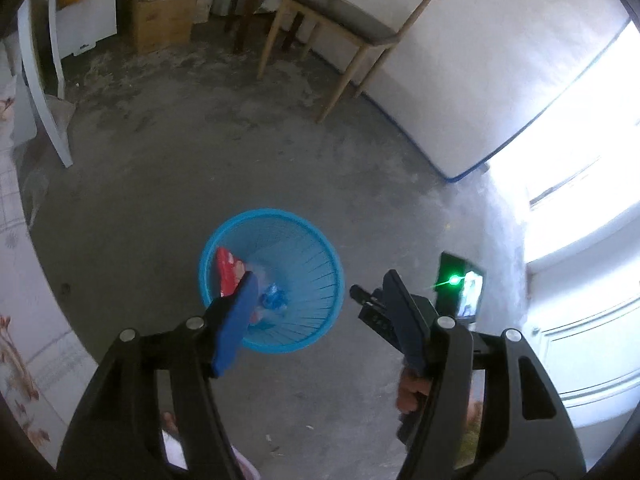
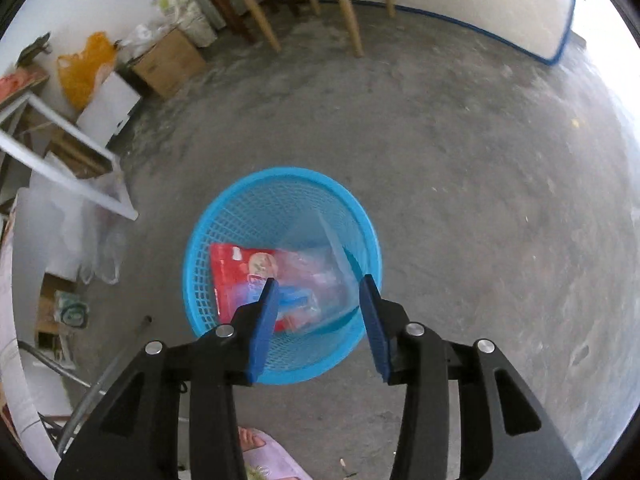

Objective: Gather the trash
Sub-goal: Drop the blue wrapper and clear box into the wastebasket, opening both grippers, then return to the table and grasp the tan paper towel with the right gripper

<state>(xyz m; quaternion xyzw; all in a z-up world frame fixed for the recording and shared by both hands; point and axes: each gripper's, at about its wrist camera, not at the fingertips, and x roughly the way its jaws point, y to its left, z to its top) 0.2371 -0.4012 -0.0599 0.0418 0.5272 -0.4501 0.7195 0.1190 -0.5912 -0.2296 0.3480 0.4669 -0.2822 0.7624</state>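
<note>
Blue basket [image 2: 362, 216] rim ringed by bare concrete floor [image 2: 460, 152] — chair [image 1: 352, 20] well apart.

Floor [image 2: 460, 168]: bare concrete, rough, matt, dusty. Basket [image 2: 240, 216]: blue plastic mesh, slight sheen. Inside: red wrapper [image 2: 234, 268], glossy foil-type; clear film bag [image 2: 320, 276], shiny, crinkled. Chair [image 1: 340, 20]: pale wood legs, dark matt seat. Cardboard box [image 2: 170, 62], matt brown. Gripper pads [image 2: 264, 320]: blue, matt, textured; arms black plastic w/ metal pins.
</note>
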